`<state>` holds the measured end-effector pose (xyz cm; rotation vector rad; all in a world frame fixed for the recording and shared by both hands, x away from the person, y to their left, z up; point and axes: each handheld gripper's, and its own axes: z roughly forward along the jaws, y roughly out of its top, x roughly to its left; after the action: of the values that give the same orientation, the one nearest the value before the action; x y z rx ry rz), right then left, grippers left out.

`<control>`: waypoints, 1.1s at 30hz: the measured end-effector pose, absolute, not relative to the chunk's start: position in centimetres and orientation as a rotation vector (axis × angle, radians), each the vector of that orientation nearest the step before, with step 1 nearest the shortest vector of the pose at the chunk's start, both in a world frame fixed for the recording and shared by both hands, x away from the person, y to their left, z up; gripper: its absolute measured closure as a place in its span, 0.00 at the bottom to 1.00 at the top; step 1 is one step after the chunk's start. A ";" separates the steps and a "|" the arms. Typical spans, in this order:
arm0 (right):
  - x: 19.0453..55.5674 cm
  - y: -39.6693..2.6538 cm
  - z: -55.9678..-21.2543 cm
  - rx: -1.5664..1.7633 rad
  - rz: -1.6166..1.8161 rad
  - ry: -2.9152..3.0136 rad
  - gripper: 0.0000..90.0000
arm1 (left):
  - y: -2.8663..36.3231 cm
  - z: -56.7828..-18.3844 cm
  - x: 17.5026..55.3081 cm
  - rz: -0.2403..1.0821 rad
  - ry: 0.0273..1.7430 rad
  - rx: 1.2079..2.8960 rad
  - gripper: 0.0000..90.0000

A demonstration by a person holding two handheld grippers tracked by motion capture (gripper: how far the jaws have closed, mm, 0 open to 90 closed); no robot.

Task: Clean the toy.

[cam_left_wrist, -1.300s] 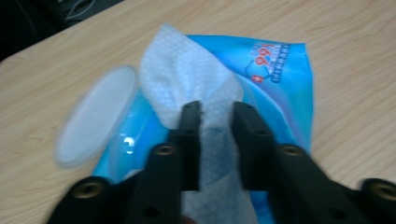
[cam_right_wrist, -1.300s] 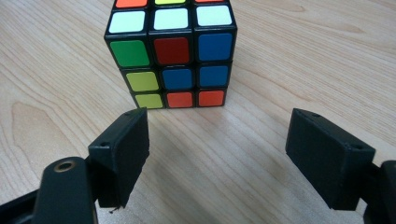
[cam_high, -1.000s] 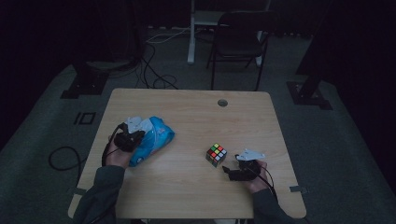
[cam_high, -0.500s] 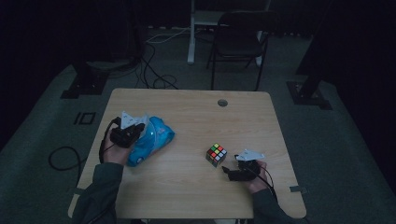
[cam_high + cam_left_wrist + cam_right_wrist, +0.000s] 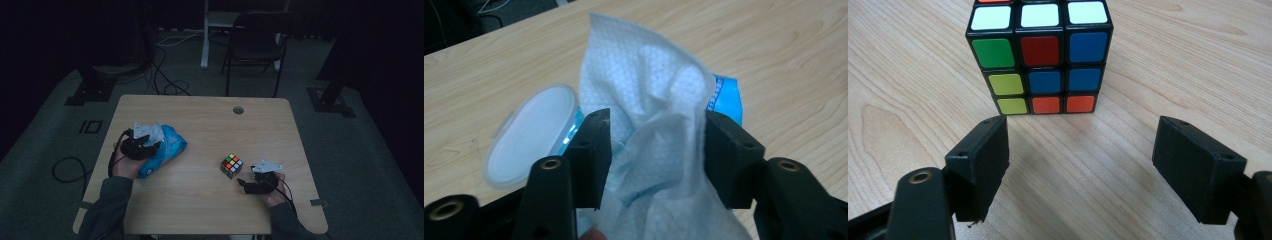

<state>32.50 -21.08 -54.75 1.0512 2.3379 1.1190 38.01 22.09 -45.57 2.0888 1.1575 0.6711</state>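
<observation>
Left gripper (image 5: pixel 656 145) just opening around wet wipe (image 5: pixel 649 115); right gripper (image 5: pixel 1080 167) hanging released just short of cube (image 5: pixel 1040 55).

text: none legible | blue wipes pack (image 5: pixel 727 98): small white print along its edge; too blurred to read | cube (image 5: pixel 1039 55): plain colour stickers; no lettering | table (image 5: pixel 210 125): no markings

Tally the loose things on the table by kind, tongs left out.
Puzzle cube: 1
Blue wipes pack, lid open: 1
Wipe pulled up from the pack: 1
Total: 3
</observation>
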 end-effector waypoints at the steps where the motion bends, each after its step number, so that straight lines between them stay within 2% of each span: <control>1: 32.5 -21.1 -54.8 1.050 1.118 2.337 0.26 | 22.1 -45.8 38.2 0.680 1.173 2.098 0.52; 5: 32.5 -21.1 -54.7 1.051 1.118 2.335 0.26 | 22.2 -46.4 38.9 0.695 1.237 2.121 0.56; 11: 32.5 -21.1 -54.7 1.054 1.118 2.336 0.26 | 22.7 -46.8 39.1 0.668 1.272 2.119 0.85; 14: 32.5 -21.0 -54.8 1.056 1.116 2.337 0.28 | 22.9 -46.6 38.9 0.653 1.255 2.103 0.94; 19: 32.5 -20.8 -54.9 1.053 1.101 2.342 0.33 | 23.3 -45.7 38.4 0.637 1.240 2.059 0.96; 33: 32.6 -20.3 -55.0 1.037 1.047 2.356 0.31 | 23.4 -42.8 37.1 0.650 1.169 1.959 0.97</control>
<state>32.63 -20.34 -54.98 1.0371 2.3564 1.0471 37.12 23.40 -42.75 1.9587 1.1693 0.6499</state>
